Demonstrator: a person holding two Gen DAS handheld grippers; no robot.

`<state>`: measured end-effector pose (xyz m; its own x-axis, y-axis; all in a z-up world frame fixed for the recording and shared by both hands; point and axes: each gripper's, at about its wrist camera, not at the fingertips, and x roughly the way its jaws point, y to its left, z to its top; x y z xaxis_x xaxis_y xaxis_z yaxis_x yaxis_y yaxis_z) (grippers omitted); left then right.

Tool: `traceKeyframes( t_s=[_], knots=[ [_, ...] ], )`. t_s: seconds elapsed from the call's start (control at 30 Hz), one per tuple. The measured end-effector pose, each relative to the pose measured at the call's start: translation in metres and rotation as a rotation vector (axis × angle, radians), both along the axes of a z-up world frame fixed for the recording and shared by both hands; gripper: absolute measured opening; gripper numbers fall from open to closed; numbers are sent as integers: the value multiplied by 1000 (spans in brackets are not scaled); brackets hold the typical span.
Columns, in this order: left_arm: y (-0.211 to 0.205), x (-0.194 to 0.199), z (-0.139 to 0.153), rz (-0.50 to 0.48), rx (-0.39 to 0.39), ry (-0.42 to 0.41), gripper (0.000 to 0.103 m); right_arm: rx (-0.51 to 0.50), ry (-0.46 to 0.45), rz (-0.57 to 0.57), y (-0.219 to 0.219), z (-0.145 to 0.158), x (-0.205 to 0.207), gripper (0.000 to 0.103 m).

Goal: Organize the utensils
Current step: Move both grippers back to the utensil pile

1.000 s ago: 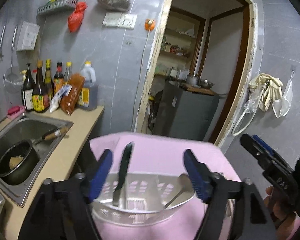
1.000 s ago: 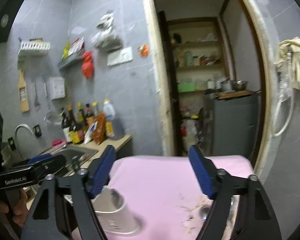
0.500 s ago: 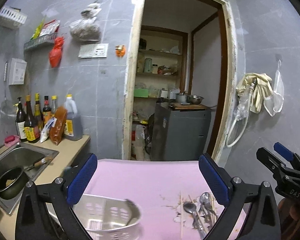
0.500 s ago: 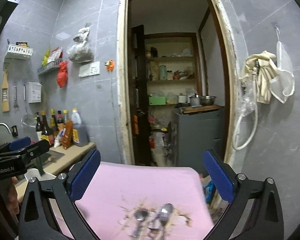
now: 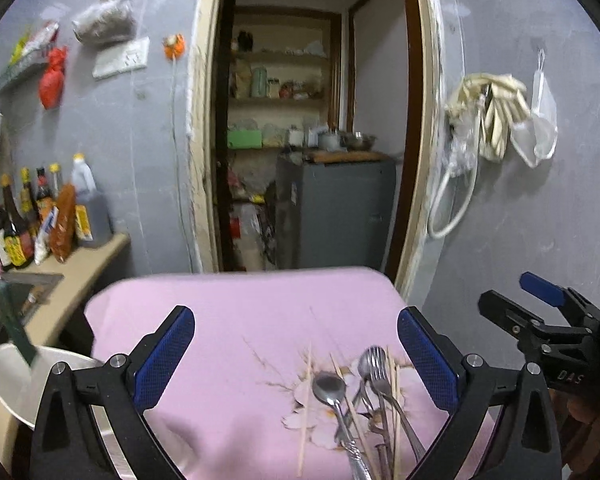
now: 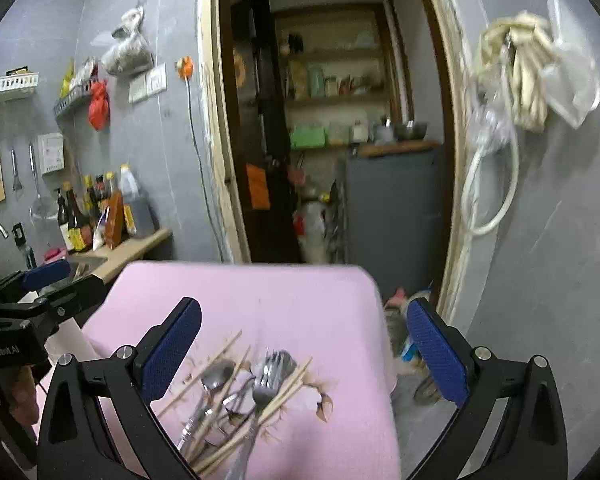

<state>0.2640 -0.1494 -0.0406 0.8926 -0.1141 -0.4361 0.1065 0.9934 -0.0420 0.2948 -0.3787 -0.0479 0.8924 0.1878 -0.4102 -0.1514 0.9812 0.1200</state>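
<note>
A pile of metal spoons [image 5: 329, 390], forks [image 5: 376, 364] and wooden chopsticks [image 5: 305, 396] lies on the pink cloth-covered table [image 5: 236, 312]. In the right wrist view the pile shows with a spoon [image 6: 216, 374], a fork [image 6: 269, 378] and chopsticks [image 6: 220, 352]. My left gripper [image 5: 296, 356] is open and empty above the table, just behind the pile. My right gripper [image 6: 304, 356] is open and empty over the pile. A white utensil basket [image 5: 12, 380] stands at the table's left edge with a dark-handled utensil [image 5: 16, 324] upright in it.
A counter [image 5: 72, 272] with sauce bottles [image 5: 16, 216] and a sink [image 5: 4, 300] lies to the left. An open doorway [image 5: 312, 140] with a grey cabinet [image 5: 336, 208] is straight ahead. Gloves and a hose [image 5: 492, 120] hang on the right wall.
Both grippers have swung right, from the white basket to the utensil pile. The basket has slid to the left edge of the left view. Both stay open and empty.
</note>
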Motion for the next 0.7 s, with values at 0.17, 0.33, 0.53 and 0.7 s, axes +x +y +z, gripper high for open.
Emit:
traceKeyframes(
  t_s=[0.17,0.33,0.53,0.7],
  knots=[
    [-11,27,-28,20,2,104,93,30,99,53,-5,-36,27,82],
    [-18,58,-59,36,29,226,75,59,207,86,-5,-72,55,62],
    [-21,96,-95,31,23,392,55,94,308,182,4,-108,82,48],
    [-18,121,-117,-4,-2,505,39,106,363,251,13,-128,95,33]
  ],
)
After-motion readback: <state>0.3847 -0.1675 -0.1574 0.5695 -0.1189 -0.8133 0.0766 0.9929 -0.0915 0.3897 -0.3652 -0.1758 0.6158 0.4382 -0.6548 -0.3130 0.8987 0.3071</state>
